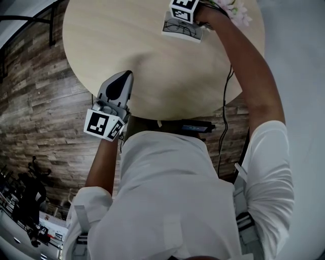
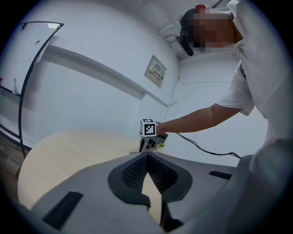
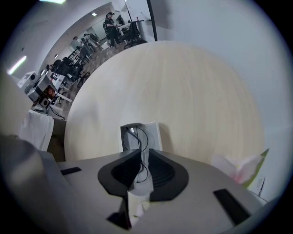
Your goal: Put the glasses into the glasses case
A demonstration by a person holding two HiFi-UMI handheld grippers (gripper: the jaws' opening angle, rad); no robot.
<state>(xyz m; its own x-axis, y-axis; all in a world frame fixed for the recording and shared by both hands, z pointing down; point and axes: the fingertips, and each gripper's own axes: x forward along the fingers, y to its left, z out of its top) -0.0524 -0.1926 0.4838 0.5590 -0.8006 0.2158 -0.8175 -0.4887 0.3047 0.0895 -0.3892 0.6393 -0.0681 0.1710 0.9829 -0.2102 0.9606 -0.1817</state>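
A white glasses case [image 3: 154, 132] lies open at the far side of the round wooden table [image 1: 152, 56]. The thin-framed glasses [image 3: 136, 137] rest in it. My right gripper [image 3: 144, 153] stands over the case with its jaws drawn close on the glasses' wire frame. In the head view its marker cube [image 1: 183, 9] hides the jaws, and the case [image 1: 175, 31] shows below it. My left gripper [image 1: 126, 76] hovers at the table's near edge, shut and holding nothing. In the left gripper view its fingertips [image 2: 147, 155] meet, pointing toward the distant case [image 2: 147, 145].
Pale pink flowers [image 1: 236, 10] lie just right of the case, at the table's far edge. A black cable [image 1: 223, 101] hangs off the right side of the table. A dark device [image 1: 195, 127] sits below the near edge. The floor is wood plank.
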